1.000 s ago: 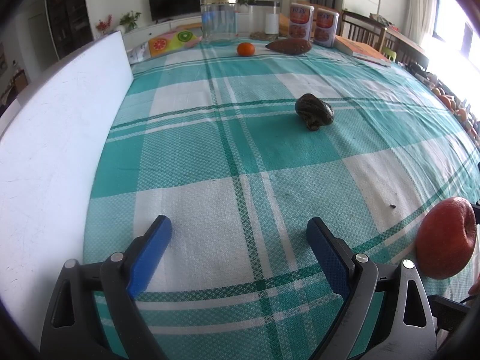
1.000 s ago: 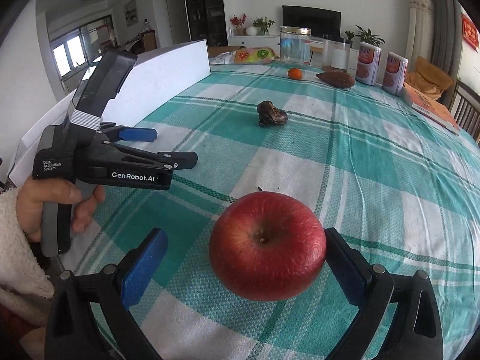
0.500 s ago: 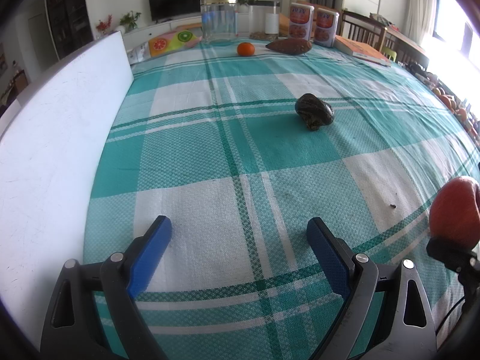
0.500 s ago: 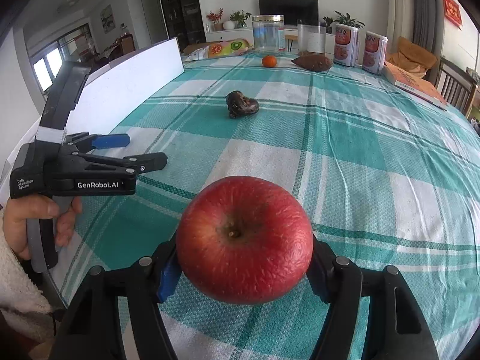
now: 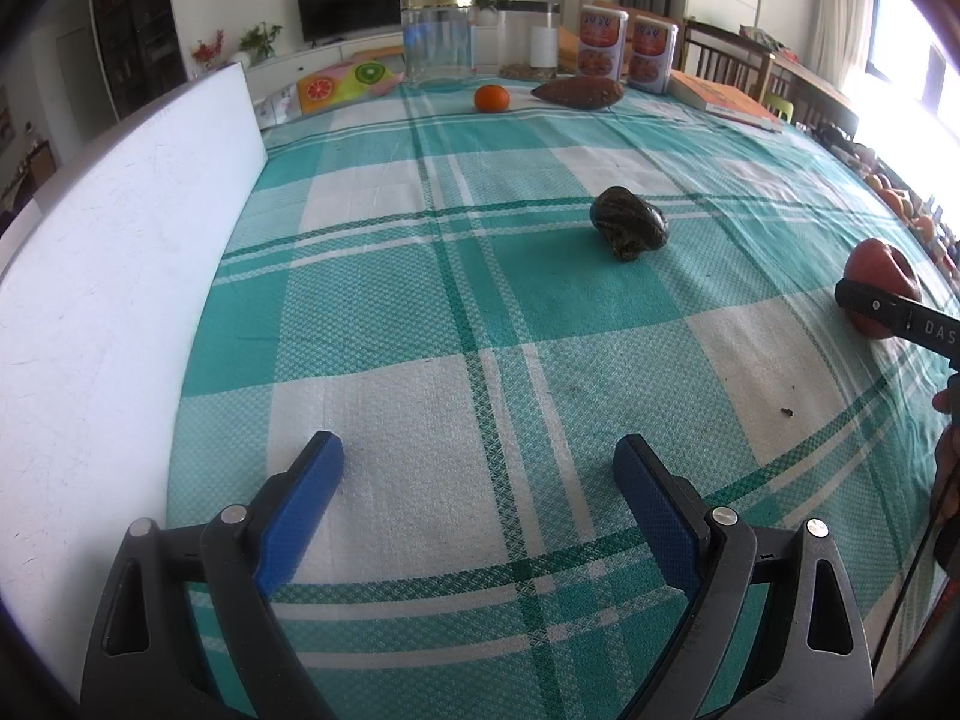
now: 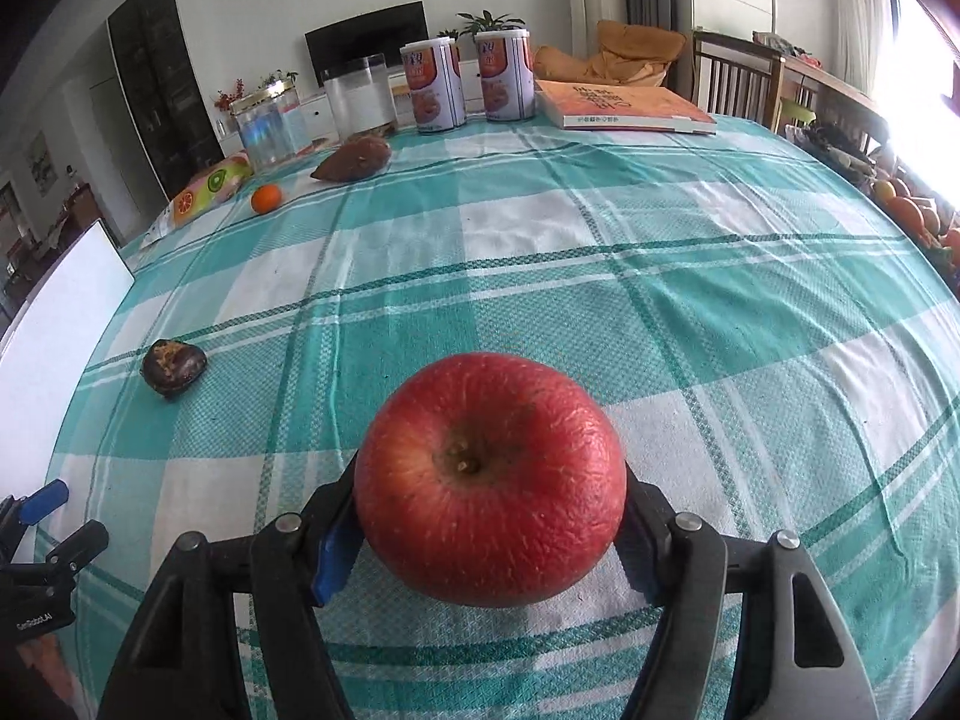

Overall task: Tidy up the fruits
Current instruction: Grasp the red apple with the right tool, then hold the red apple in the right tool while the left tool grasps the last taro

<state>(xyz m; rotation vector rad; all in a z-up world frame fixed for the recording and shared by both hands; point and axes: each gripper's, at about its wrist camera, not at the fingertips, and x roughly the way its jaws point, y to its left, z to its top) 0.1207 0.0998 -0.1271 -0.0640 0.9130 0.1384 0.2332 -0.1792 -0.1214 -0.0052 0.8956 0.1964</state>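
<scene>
My right gripper [image 6: 489, 531] is shut on a red apple [image 6: 489, 474] and holds it above the teal checked tablecloth [image 6: 690, 312]. The apple also shows at the right edge of the left wrist view [image 5: 879, 285]. My left gripper [image 5: 480, 480] is open and empty, low over the cloth near the front edge. A dark shrivelled fruit [image 5: 627, 228] lies mid-table, also in the right wrist view [image 6: 173, 363]. A small orange [image 5: 491, 98] and a brown sweet potato [image 5: 579, 92] lie at the far end.
A white board [image 5: 108, 276] stands along the table's left side. At the far end are a clear glass jar [image 5: 440, 41], a second clear container [image 5: 528, 39], two printed cans [image 5: 627, 48], an orange book [image 6: 621, 105] and a fruit-print packet [image 5: 342, 78]. Chairs stand behind.
The right gripper closed on the apple, lifted it, and swung forward and to the right over the table. The left gripper has stayed still and open.
</scene>
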